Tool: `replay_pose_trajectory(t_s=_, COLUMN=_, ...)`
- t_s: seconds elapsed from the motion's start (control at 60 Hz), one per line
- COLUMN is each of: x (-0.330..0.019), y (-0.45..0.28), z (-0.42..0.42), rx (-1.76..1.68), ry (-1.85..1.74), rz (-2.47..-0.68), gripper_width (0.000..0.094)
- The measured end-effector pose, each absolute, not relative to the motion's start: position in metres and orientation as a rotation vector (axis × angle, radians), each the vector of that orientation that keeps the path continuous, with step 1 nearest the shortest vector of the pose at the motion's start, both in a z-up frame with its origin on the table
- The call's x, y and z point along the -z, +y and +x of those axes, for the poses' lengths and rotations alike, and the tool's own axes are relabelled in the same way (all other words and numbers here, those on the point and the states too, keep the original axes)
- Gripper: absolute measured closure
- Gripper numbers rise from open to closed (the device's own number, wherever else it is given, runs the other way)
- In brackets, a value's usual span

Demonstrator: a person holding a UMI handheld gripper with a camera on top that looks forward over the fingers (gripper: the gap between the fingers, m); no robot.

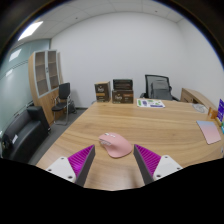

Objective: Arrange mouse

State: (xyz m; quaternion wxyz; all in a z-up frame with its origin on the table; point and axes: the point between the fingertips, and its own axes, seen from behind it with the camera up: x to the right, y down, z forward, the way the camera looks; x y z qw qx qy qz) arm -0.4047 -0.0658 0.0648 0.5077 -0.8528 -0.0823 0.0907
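A pink computer mouse lies on the wooden table, just ahead of my fingers and slightly toward the left finger. My gripper is open, its magenta pads wide apart, with bare table between them. The mouse sits beyond the fingertips and touches neither pad.
A pink mat lies at the table's right side with a laptop edge beyond it. Papers lie at the far end. A black office chair, cardboard boxes, shelves and a black couch stand around.
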Motion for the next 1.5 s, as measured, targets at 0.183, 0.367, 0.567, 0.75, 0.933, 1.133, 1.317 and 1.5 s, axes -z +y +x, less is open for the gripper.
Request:
replay_pose_trajectory(t_s=0.183, x=-0.039, y=-0.017, z=-0.420, rx=-0.237, ry=-0.296, rz=-2.095, gripper_width=0.0126)
replay_pose_trajectory(t_s=0.367, x=-0.019, y=0.012, z=-0.419, rx=-0.201, ry=-0.363, rz=-2.126, gripper_width=0.0137)
replay_pose_trajectory(t_s=0.567, x=-0.010, y=0.037, z=-0.413, rx=-0.207, ry=-0.289, rz=-2.149, gripper_width=0.0124)
replay_pose_trajectory(t_s=0.75, x=-0.003, y=0.064, z=-0.391, rx=-0.111, ry=-0.171, rz=-2.171, gripper_width=0.0124)
replay_pose_trajectory(t_s=0.933, x=0.001, y=0.076, z=-0.372, rx=-0.034, ry=-0.016, rz=-2.188, gripper_width=0.0131)
replay_pose_trajectory(t_s=1.133, x=0.009, y=0.076, z=-0.369, rx=0.039, ry=0.023, rz=-2.173, gripper_width=0.0359)
replay_pose_trajectory(t_s=1.317, x=0.012, y=0.074, z=-0.368, rx=0.062, ry=0.077, rz=-2.208, gripper_width=0.0468)
replay_pose_trajectory(t_s=1.5, x=-0.006, y=0.070, z=-0.374, rx=-0.011, ry=0.053, rz=-2.265, gripper_width=0.0517)
